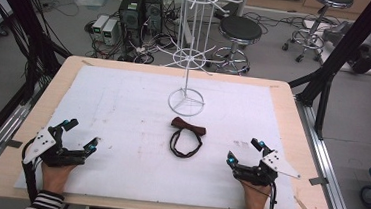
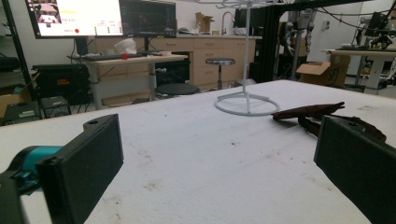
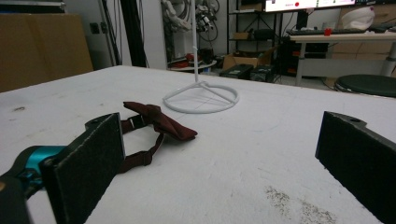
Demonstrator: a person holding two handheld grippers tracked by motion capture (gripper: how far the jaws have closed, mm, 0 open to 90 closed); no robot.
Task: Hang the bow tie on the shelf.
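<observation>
Plainly, the dark red bow tie (image 1: 188,126) bears no readable label.

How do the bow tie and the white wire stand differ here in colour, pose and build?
The bow tie is dark red; the wire stand is white. The bow tie lies flat and limp with its strap looped toward the person, while the stand rises upright on a ring base. The bow tie is soft cloth; the stand is thin stiff wire. Both rest on the white mat, untouched by either tool.
</observation>
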